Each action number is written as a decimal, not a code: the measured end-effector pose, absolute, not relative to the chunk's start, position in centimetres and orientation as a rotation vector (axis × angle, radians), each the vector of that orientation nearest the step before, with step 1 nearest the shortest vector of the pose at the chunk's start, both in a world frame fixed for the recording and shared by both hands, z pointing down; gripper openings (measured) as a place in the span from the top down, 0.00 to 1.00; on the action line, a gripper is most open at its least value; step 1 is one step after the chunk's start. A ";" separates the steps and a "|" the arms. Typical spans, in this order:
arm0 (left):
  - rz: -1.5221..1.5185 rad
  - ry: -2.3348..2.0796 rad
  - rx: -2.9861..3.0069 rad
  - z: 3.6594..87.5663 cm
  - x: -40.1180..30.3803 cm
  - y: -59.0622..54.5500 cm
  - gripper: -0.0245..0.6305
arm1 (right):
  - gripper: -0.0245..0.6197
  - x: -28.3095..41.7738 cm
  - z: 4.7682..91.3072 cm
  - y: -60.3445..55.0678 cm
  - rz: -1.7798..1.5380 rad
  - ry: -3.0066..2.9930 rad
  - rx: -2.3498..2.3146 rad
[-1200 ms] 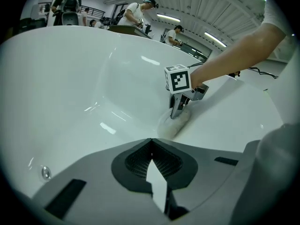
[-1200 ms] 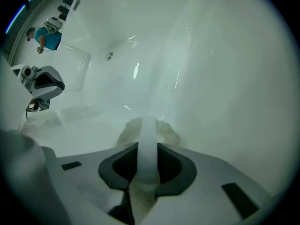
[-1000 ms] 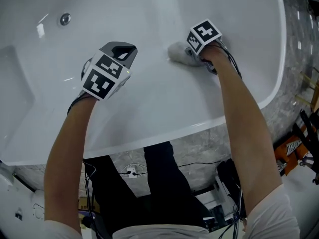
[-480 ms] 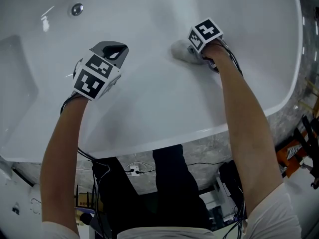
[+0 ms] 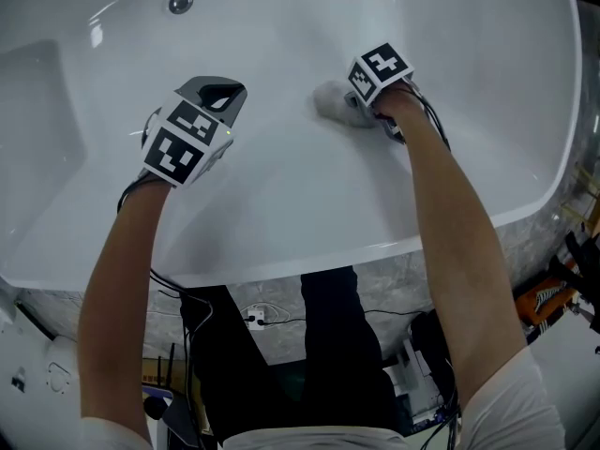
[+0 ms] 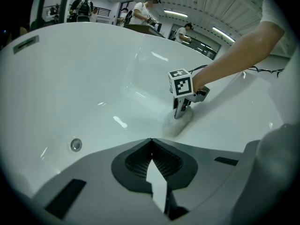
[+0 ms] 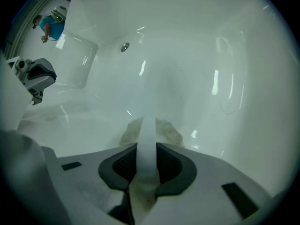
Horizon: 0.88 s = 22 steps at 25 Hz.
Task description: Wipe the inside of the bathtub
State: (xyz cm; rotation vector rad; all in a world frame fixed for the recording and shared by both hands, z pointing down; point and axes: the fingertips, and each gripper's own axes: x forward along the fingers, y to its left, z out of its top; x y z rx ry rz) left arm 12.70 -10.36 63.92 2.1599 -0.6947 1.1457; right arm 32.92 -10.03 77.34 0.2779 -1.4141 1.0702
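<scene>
The white bathtub [image 5: 281, 195] fills the head view, and both grippers are inside it. My right gripper [image 5: 361, 106] is shut on a greyish-white cloth [image 5: 330, 101] and presses it against the sloping tub wall. In the right gripper view the cloth [image 7: 151, 129] bunches just past the jaws, with a white strip of it pinched between them. My left gripper [image 5: 223, 90] hovers left of the cloth, shut on nothing; its jaws [image 6: 151, 142] meet at the tip. From the left gripper view, the right gripper [image 6: 180, 111] stands on the cloth [image 6: 177, 124].
A round metal fitting [image 5: 180, 2] sits in the tub wall at the far left. The tub's near rim [image 5: 328, 256] runs across below my arms. Beneath it are a stone-patterned panel [image 5: 375, 284], cables and my legs. People [image 6: 145, 8] stand beyond the tub.
The head view has shifted, so the metal fitting now sits further right in frame. The right gripper and cloth have slid slightly left along the wall. Both grippers' states are unchanged.
</scene>
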 end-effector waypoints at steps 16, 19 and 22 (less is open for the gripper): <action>1.152 -0.700 2.097 64.9 4.0 -7.6 0.94 | 0.81 18.8 76.3 -6.6 1.030 -1.469 0.199; 1.176 -0.680 2.121 65.1 2.9 -7.5 0.94 | 0.81 17.1 76.3 -6.4 1.019 -1.470 0.187; 1.188 -0.675 2.103 66.0 1.5 -6.9 0.94 | 0.81 15.9 77.3 -6.1 1.019 -1.470 0.175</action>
